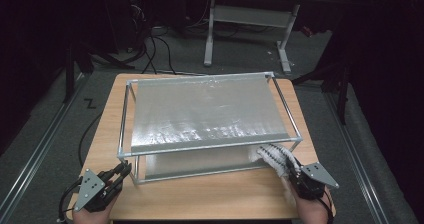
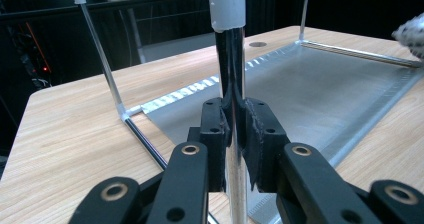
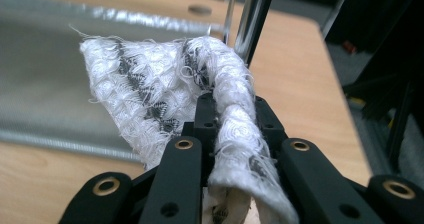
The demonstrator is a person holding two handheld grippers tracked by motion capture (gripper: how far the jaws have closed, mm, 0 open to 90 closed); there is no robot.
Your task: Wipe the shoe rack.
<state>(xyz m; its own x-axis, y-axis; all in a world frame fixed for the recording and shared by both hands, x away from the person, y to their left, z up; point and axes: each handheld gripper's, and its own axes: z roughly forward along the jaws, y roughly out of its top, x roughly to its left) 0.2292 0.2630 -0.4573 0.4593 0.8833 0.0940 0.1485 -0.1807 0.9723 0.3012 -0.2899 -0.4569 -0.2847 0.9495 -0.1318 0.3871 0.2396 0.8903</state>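
My left claw (image 2: 235, 134) pinches the rack's (image 1: 210, 146) near-left post (image 2: 231, 74), steadying it; my right claw (image 3: 235, 129) pinches the white cloth (image 3: 165, 89) at the near-right corner; next, I judge, wiping across the shelf (image 1: 205, 109).

Two-tier rack (image 1: 210, 111): shiny chromed metal tubes, dull grey ribbed sheet-metal shelves. Fluffy white cloth with grey pattern (image 3: 165, 94): rough, frayed threads. Light wood-grain tabletop (image 1: 210, 194): smooth, matt. Gripper jaws: matt black plastic.
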